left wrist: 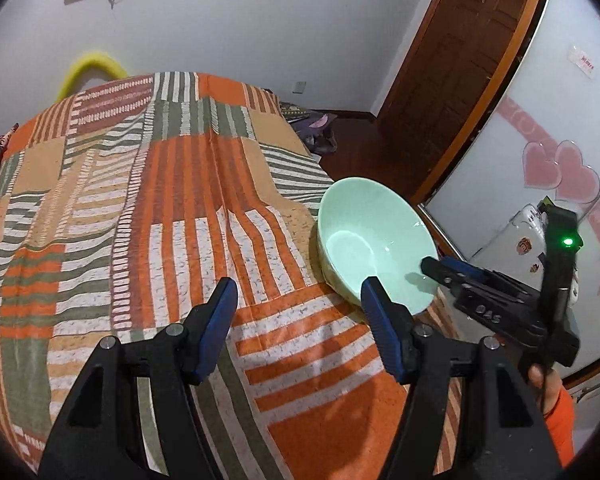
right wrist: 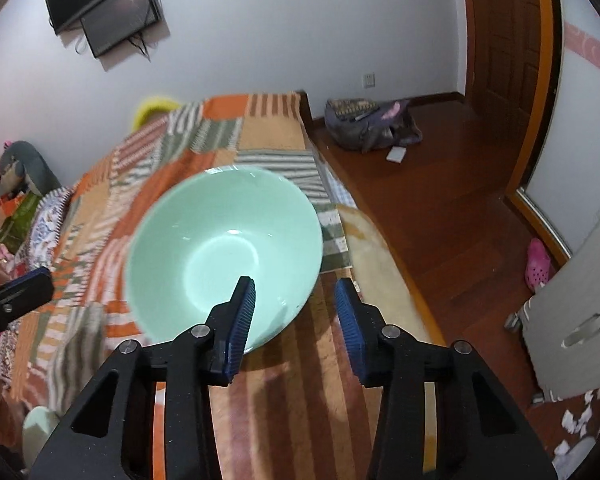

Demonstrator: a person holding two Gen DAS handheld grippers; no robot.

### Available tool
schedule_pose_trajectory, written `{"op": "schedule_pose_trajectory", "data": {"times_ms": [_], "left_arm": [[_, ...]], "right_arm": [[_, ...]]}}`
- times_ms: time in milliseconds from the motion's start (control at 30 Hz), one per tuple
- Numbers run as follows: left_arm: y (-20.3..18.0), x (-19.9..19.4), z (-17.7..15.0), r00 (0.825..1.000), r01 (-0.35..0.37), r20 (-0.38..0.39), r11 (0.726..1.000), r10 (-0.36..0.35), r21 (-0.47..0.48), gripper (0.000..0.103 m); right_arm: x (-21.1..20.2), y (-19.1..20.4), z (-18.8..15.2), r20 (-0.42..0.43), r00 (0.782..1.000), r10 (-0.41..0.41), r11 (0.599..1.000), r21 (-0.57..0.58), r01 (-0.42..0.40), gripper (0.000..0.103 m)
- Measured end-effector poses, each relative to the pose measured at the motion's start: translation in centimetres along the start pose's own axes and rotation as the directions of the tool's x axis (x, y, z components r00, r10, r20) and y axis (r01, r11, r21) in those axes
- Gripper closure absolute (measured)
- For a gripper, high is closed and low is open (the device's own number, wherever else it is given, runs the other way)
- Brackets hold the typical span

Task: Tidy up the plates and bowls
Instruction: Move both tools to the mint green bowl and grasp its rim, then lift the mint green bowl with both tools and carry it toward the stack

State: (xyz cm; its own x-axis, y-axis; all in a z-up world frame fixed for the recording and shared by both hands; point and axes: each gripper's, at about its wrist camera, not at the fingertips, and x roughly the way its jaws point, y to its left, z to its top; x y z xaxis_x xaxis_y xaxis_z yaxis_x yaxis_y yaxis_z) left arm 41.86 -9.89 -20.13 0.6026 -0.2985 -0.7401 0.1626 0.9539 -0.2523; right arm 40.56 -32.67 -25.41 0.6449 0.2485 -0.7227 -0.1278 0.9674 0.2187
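A pale green bowl (left wrist: 374, 240) sits near the right edge of a bed with an orange, green and white striped blanket (left wrist: 160, 220). In the right wrist view the bowl (right wrist: 224, 256) is blurred and close. My right gripper (right wrist: 296, 300) is open, with its left finger (right wrist: 244, 300) over the bowl's near inside and its right finger outside the rim. The right gripper also shows in the left wrist view (left wrist: 444, 272) at the bowl's right rim. My left gripper (left wrist: 300, 300) is open and empty above the blanket, left of the bowl.
A second pale green dish (right wrist: 38, 428) shows at the lower left of the right wrist view. A wooden floor (right wrist: 440, 208) with a backpack (right wrist: 370, 126) and a pink shoe (right wrist: 538, 264) lies right of the bed. A wooden door (left wrist: 452, 64) and a white fridge (left wrist: 512, 236) stand at right.
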Motion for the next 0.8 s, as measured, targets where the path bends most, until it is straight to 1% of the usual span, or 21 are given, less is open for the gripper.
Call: {"op": "schedule_pose_trajectory", "data": {"times_ms": [100,167,200,300,400,500,567,600,667,733,800], "left_arm": [[0.2,1.1,0.1,1.0,0.0,-0.01,1.0,0.0,-0.001,0.039],[0.2,1.7,0.2,1.0,0.0,-0.017,1.0,0.001,0.002,0.039],[0.2,1.9,0.3,1.0,-0.002,-0.019,1.0,0.002,0.004,0.039],[0.2,2.6,0.2,1.0,-0.003,-0.029,1.0,0.003,-0.001,0.039],[0.4,3.3,0.1,0.999,-0.001,-0.041,1.0,0.001,-0.01,0.039],[0.6,4.0,0.0,0.998,-0.006,-0.056,1.0,0.005,-0.018,0.039],[0.8,4.4,0.0,0.998,-0.011,-0.066,1.0,0.009,-0.027,0.04],[1.0,4.6,-0.1,0.997,-0.015,-0.071,0.999,0.013,-0.03,0.043],[1.3,5.0,-0.2,0.996,-0.012,-0.087,0.999,0.009,-0.036,0.056],[1.5,5.4,-0.3,0.994,-0.006,-0.111,0.999,0.003,-0.034,0.084],[1.8,5.7,-0.6,0.991,-0.001,-0.134,0.999,-0.004,-0.039,0.092]], "right_arm": [[1.2,0.2,-0.1,-0.03,1.0,0.004,1.0,-0.018,-0.005,0.066],[1.8,0.3,-0.2,-0.049,0.999,0.022,0.999,-0.037,-0.024,0.078],[1.8,0.5,-0.2,-0.041,0.999,0.01,0.999,-0.047,-0.012,0.078],[1.2,0.9,-0.2,-0.027,1.0,0.008,0.997,-0.08,-0.011,0.079],[1.3,0.7,-0.1,-0.045,0.997,0.06,0.996,-0.065,-0.062,0.08],[1.4,0.4,-0.3,-0.07,0.99,0.126,0.991,-0.04,-0.129,0.082],[1.3,0.7,-0.6,-0.079,0.987,0.142,0.988,-0.05,-0.147,0.082],[1.2,1.0,-0.9,-0.081,0.986,0.145,0.987,-0.061,-0.151,0.082],[0.9,1.8,-1.3,-0.09,0.983,0.163,0.981,-0.087,-0.171,0.082],[0.7,2.4,-1.6,-0.093,0.978,0.186,0.975,-0.102,-0.195,0.083],[0.5,2.8,-1.7,-0.088,0.976,0.199,0.973,-0.099,-0.208,0.083]]}}
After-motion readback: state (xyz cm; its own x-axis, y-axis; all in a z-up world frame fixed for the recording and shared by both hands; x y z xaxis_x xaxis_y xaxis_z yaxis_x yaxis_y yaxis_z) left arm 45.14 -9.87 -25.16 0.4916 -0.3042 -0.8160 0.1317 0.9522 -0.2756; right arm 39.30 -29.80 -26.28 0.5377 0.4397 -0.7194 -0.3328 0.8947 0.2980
